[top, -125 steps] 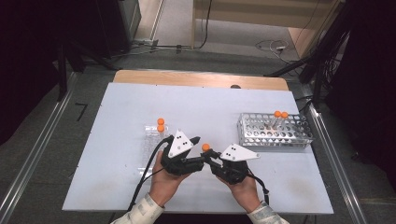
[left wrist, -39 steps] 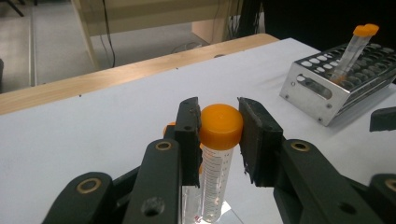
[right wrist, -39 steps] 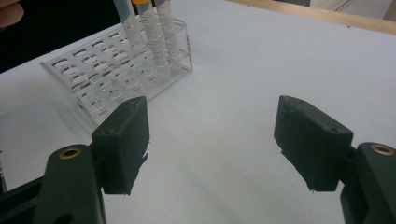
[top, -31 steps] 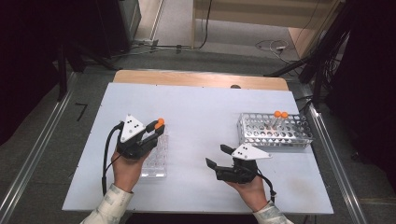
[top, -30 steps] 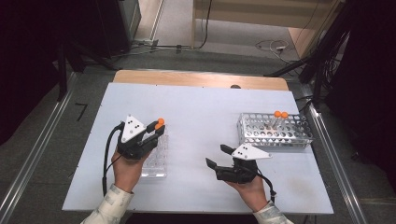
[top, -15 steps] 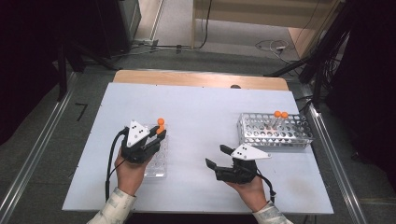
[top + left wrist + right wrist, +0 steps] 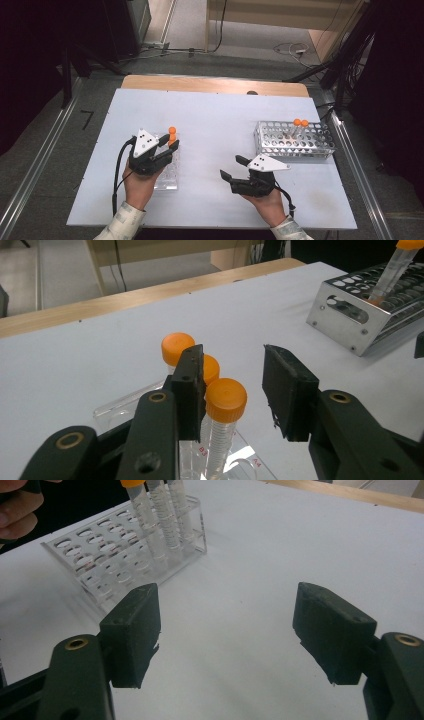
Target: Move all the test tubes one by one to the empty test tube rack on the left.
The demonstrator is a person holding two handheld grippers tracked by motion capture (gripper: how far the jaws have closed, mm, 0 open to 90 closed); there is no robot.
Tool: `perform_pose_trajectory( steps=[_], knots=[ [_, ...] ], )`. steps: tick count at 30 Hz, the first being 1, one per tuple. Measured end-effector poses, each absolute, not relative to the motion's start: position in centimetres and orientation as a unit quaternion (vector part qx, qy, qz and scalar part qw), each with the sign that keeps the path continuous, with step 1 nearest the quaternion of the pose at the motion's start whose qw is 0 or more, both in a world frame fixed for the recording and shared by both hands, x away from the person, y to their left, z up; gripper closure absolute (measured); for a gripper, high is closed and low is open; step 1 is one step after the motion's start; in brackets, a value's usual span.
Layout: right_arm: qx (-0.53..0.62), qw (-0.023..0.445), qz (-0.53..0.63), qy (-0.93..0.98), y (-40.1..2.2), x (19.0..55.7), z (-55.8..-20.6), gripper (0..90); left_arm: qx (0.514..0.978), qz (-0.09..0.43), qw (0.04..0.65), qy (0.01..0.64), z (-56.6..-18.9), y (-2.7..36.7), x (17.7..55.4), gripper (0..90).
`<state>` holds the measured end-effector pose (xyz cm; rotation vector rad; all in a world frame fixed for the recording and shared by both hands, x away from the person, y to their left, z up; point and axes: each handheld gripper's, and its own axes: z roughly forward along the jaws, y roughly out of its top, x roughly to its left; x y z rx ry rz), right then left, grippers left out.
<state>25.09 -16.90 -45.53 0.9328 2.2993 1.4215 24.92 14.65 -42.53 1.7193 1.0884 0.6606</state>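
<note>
A clear plastic rack (image 7: 166,176) lies at the table's left with three orange-capped tubes (image 7: 172,134) standing in its far end. My left gripper (image 7: 169,146) hovers right over them, open. In the left gripper view the nearest tube's cap (image 7: 226,392) stands between the parted jaws of that gripper (image 7: 232,374), close against the left one and with a gap to the right one. Two more caps (image 7: 177,345) stand behind it. My right gripper (image 7: 231,166) rests low at the front middle, open and empty. Its own view shows the wide-open right gripper (image 7: 227,625) facing the clear rack (image 7: 90,560).
A metal rack (image 7: 295,141) stands at the right with two orange-capped tubes (image 7: 300,123) in its far side; it also shows in the left gripper view as the metal rack (image 7: 360,315). A wooden strip (image 7: 215,85) runs along the table's far edge.
The left gripper came down and slightly right over the clear rack; the tube it carried now stands in the rack and its jaws have parted. The right gripper has stayed put.
</note>
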Motion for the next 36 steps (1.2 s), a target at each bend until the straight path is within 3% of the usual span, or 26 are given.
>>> perform_pose_trajectory(
  steps=[7, 11, 20, 36],
  knots=[
    [0.324, 0.141, 0.492, 0.795, -17.0, 25.1, -45.5, 25.7, 0.702, 0.281, 0.475, 0.450, -42.1, 14.2, 24.4, 31.7],
    [0.325, 0.142, 0.492, 0.795, -17.0, 25.1, -45.5, 25.7, 0.700, 0.287, 0.476, 0.447, -41.9, 13.9, 23.8, 23.5],
    [0.351, 0.170, 0.487, 0.782, -19.0, 26.2, -45.0, 25.8, 0.705, 0.278, 0.483, 0.438, -42.2, 13.6, 22.5, 19.5],
    [0.471, 0.269, 0.456, 0.705, -27.9, 29.6, -43.3, 28.5, 0.705, 0.271, 0.489, 0.436, -42.6, 14.3, 21.2, 15.6]
  ],
)
